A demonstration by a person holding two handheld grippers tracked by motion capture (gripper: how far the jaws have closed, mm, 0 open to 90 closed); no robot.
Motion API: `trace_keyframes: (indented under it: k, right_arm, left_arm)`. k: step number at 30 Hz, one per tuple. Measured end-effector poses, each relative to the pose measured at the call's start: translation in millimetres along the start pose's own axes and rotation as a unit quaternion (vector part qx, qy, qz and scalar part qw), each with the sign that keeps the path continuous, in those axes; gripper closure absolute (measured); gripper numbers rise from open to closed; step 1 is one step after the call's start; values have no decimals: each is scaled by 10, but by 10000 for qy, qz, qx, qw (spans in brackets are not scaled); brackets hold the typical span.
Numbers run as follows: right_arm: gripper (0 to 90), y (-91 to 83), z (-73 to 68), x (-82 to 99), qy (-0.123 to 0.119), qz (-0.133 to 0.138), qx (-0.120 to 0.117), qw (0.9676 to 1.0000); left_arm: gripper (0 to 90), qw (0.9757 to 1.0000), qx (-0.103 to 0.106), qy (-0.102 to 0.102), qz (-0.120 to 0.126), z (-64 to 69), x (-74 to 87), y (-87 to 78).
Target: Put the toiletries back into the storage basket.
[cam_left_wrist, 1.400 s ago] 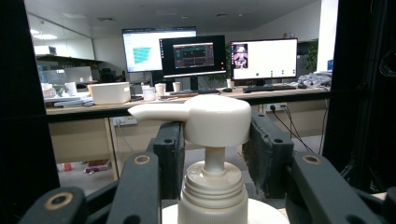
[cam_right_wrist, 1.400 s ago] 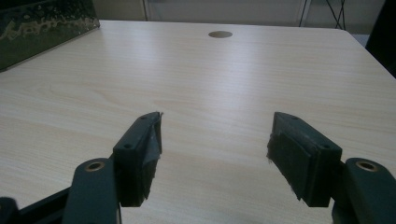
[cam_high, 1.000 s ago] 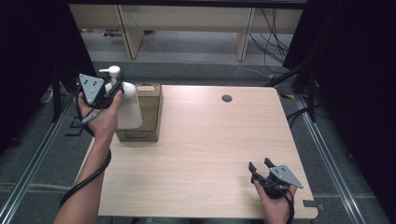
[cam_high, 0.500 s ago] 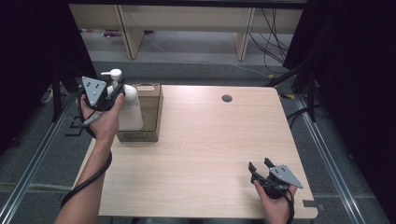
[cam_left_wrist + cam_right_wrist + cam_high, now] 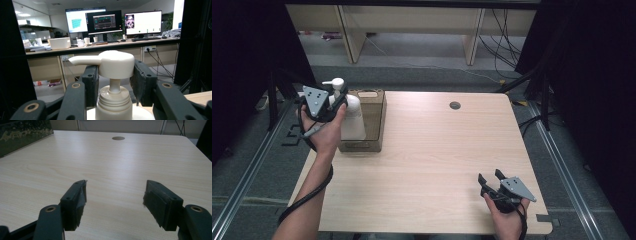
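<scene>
- Left gripper (image 5: 335, 100) up at table's far-left corner, jaws set on either side of white pump bottle (image 5: 350, 117), at pump-head height.
- Left gripper view: pump head (image 5: 115, 64) sits between the two black jaws, spout pointing to that view's left; jaws narrow and close beside the head, but actual pad contact can't be told.
- Pump bottle stands upright against the left face of the cardboard box (image 5: 368, 120), right by the table's left edge.
- Box sits at far-left corner of the table (image 5: 432, 160), close to both left and far edges.
- Right gripper (image 5: 492, 180) low near table's near-right corner, jaws wide apart, holding nothing, pointing toward the far side.
- Right gripper view: bare wood between the spread jaws (image 5: 115, 205); dark box side (image 5: 22, 133) at upper left, round cable hole (image 5: 118, 138) far ahead.
- Open room: whole centre and right of tabletop bare, grippers well apart.
- Cable hole (image 5: 455, 105) near far edge, right of centre.
- Left gripper view alone shows desks with lit monitors (image 5: 113, 22) beyond the table; high view shows floor rails (image 5: 257, 165) on left and right of the table.
</scene>
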State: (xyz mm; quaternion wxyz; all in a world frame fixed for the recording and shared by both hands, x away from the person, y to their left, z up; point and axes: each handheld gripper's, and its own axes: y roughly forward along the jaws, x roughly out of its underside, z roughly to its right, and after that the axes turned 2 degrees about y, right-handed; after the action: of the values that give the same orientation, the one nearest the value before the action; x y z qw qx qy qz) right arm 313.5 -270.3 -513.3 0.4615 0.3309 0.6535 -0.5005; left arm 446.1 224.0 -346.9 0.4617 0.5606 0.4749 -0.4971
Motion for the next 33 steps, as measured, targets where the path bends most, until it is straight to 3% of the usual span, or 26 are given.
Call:
trace_keyframes:
  k: [33]
  right_arm:
    - [347, 19, -7, 2, 41, 33, -87, 9999]
  left_arm:
    - [594, 9999, 10, -80, -143, 32, 201, -80]
